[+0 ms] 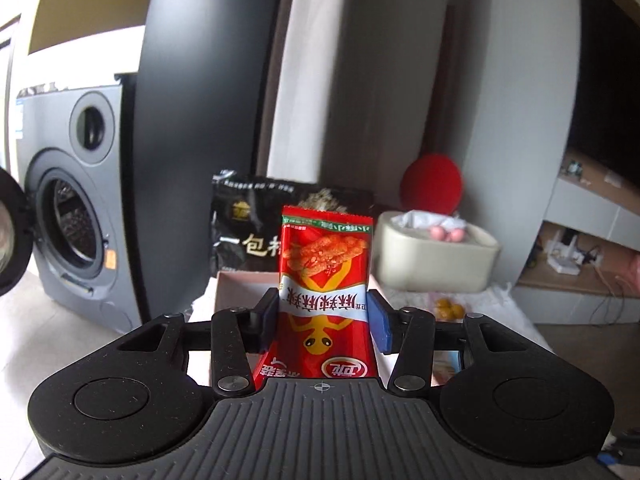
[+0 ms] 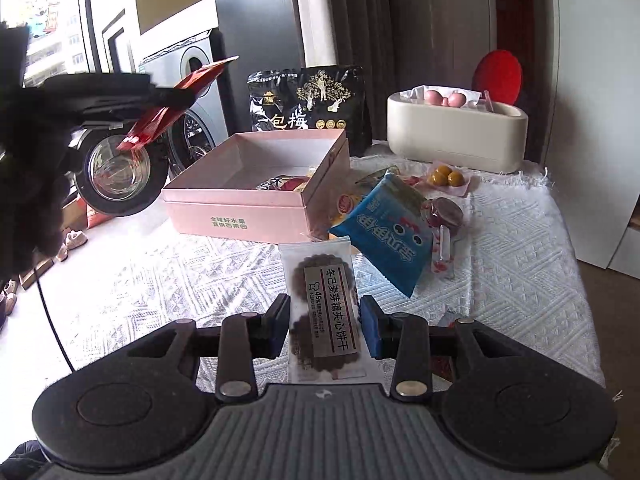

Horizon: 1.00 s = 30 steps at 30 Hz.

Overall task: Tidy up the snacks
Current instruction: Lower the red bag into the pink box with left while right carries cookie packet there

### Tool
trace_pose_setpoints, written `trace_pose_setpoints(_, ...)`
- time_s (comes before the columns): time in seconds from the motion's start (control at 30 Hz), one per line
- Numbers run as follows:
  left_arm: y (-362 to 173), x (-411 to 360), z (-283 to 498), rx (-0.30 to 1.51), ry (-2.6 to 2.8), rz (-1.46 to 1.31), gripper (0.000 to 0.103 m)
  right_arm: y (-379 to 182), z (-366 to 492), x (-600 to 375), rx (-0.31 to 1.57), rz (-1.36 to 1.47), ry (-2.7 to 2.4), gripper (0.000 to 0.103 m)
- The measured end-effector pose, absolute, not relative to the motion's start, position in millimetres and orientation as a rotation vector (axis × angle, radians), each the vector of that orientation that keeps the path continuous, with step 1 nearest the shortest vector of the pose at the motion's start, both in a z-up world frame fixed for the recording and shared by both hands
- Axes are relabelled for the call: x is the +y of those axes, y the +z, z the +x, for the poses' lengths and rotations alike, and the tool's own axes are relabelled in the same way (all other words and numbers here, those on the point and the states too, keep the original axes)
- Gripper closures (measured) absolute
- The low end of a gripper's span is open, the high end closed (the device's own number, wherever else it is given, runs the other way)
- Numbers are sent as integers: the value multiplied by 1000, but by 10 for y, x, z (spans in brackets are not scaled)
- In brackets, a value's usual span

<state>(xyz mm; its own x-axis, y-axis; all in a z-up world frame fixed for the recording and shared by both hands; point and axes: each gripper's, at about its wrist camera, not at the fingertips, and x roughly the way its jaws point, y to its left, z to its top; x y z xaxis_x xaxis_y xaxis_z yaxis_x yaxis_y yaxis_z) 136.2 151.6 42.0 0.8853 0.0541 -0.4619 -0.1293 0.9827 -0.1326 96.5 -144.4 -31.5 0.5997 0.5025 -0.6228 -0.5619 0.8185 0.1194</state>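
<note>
Foil, glossy and red, makes up the packet clamped upright between the blue pads of the left tool; its top edge is crimped in a sawtooth and a green band runs just under it. In the right wrist view that same tool hangs up at the left, clear of the surface, with the red packet tilted in it. The right tool is closed on a clear-film biscuit pack with dark round biscuits showing through and a silver label down its middle. Beyond the right tool lies a white cloth with a raised woven pattern, covering the surface. Ahead and slightly left stands a pink cardboard box, square, open-topped, with a few wrapped snacks in its far right corner. Just right of the box a blue pillow pack lies tilted on other wrappers, beside a small dark round jelly cup. Farther on, yellow balls sit in clear wrap near a cream oval tub of smooth plastic that holds pink eggs. A shiny black bag with gold print stands behind the box, blocking the view past it. At the far left is a grey washing machine with its round door swung open.
</note>
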Motion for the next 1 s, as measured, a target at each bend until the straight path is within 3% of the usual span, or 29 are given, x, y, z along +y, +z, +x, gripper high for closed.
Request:
trace_pose_setpoints(0.2, -337, 1749, 2241, 875, 54, -234, 51, -332, 1023, -1518, 699, -93, 587, 66)
trace_pose_setpoints(0.3, -408, 1745, 2201, 840, 44, -252, 50, -329, 1121, -1554, 713, -95, 558, 66)
trace_pose_setpoints(0.43, -126, 1831, 1853, 600, 53, -308, 51, -131, 1283, -1509, 684, -90, 564, 66)
trace_pose_setpoints(0.57, 105, 1913, 1575, 495, 73, -302, 51, 225, 1611, -1281, 652, -38, 625, 66)
trace_pose_setpoints(0.87, -163, 1696, 880, 559, 27, -267, 51, 386, 2474, 20, 722, -39, 717, 66)
trace_pose_setpoints(0.9, -250, 1648, 855, 592, 19, -270, 51, 311, 2550, 194, 744, -35, 726, 65)
trace_pose_setpoints(1.0, -500, 1508, 856, 684, -28, -278, 51, 114, 2696, 503, 821, -44, 767, 44)
